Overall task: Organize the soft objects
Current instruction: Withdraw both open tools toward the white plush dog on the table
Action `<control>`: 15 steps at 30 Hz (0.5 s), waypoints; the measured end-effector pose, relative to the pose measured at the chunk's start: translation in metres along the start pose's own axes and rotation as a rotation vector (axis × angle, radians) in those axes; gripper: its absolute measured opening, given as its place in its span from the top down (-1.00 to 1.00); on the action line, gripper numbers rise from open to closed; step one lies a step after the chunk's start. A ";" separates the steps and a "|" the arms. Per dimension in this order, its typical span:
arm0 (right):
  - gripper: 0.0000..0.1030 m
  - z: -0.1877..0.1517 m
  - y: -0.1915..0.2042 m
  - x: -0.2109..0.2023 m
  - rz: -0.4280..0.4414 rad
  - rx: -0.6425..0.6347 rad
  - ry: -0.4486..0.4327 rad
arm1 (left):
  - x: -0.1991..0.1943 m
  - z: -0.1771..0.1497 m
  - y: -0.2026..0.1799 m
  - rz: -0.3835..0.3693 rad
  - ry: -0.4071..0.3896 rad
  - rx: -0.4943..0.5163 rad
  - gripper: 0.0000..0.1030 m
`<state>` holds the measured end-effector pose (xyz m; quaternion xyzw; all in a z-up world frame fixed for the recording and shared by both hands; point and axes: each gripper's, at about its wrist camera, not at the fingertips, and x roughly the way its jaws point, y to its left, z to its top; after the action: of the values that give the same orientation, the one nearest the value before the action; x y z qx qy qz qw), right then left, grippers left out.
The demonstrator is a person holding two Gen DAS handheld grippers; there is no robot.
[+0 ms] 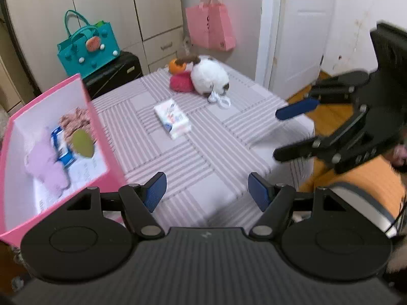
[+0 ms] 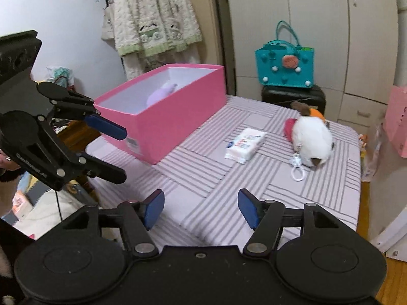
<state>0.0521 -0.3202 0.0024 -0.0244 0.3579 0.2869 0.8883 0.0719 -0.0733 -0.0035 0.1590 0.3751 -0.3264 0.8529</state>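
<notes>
Both grippers empty over the striped counter [image 1: 203, 152]: left gripper [image 1: 207, 190] and right gripper [image 2: 201, 209] each with jaws standing well apart, nothing between them. Pink box [image 1: 99, 127] at the counter's left already holds a lilac plush [image 1: 48, 162] and other soft items; tissue pack [image 1: 173, 118] lies mid-counter, white plush [image 1: 209, 76] and red soft item [image 1: 181, 81] beyond it. Judged step: approach for the next pick, probably the tissue pack, calling for a descent to straddle it before closing.

A white plush toy [image 2: 311, 139] lies beside a tissue pack [image 2: 244, 145] on the striped cloth; the open pink box [image 2: 168, 124] holds a lilac plush [image 1: 47, 162].
</notes>
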 end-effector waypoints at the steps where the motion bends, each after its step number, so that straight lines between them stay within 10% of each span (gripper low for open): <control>1: -0.36 -0.002 -0.003 0.002 -0.011 -0.002 -0.009 | 0.004 0.003 -0.001 -0.004 -0.010 -0.006 -0.36; 15: -0.38 -0.018 -0.069 0.046 -0.111 0.046 -0.083 | 0.075 0.046 -0.006 -0.010 -0.118 -0.093 -0.38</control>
<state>0.1034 -0.3597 -0.0522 -0.0119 0.3255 0.2299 0.9171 0.1308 -0.1343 -0.0286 0.0979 0.3398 -0.3219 0.8783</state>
